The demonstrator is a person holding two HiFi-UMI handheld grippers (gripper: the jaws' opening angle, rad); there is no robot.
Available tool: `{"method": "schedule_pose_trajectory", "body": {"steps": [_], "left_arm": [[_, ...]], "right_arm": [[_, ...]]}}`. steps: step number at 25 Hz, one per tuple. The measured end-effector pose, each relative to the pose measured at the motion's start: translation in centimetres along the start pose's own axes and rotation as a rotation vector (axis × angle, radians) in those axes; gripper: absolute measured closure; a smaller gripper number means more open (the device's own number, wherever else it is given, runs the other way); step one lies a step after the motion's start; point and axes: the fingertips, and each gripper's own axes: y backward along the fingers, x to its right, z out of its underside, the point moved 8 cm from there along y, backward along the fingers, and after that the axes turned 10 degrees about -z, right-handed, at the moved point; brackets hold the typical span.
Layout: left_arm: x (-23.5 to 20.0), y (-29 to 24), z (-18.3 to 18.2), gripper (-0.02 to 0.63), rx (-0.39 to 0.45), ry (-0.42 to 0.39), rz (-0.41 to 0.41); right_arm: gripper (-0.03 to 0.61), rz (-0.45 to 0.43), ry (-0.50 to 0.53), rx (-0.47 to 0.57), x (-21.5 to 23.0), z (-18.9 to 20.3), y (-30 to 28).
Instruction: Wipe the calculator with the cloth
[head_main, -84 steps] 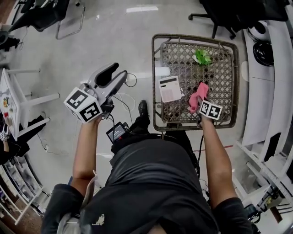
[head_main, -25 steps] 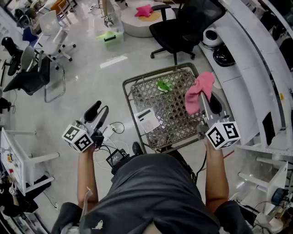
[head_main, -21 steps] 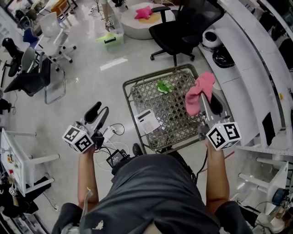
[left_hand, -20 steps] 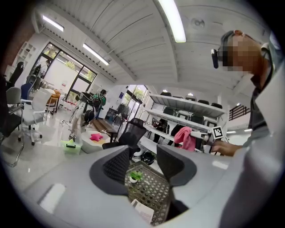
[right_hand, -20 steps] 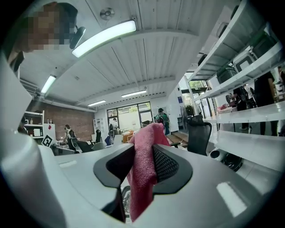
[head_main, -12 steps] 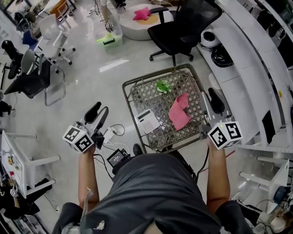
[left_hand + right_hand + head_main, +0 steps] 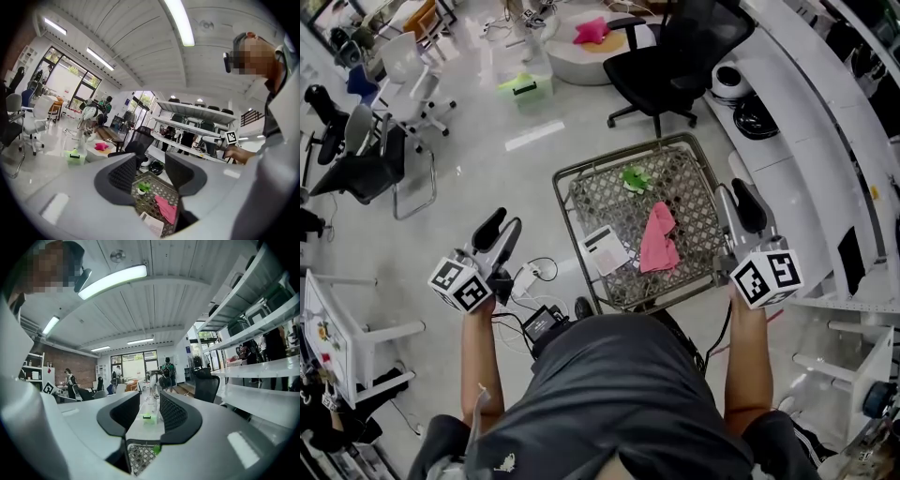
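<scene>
Pink cloth (image 7: 658, 239), released a moment ago by the right claw (image 7: 734, 199), lies crumpled on the wicker table (image 7: 694, 187) just beside what looks like the white calculator (image 7: 606, 249), suggesting the wiping is over, while right and left claw (image 7: 502, 228) hang empty, jaws apart.

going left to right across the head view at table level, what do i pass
left gripper → calculator → pink cloth → right gripper
</scene>
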Motion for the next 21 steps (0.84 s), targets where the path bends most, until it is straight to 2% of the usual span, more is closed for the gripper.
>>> {"method": "schedule_pose_trajectory", "body": {"steps": [21], "left_arm": [[-0.4,0.2,-0.6,0.405,-0.004,0.01,-0.019]], "right_arm": [[0.446,-0.004,-0.018,-0.038,-0.1,0.6,-1.1]]}}
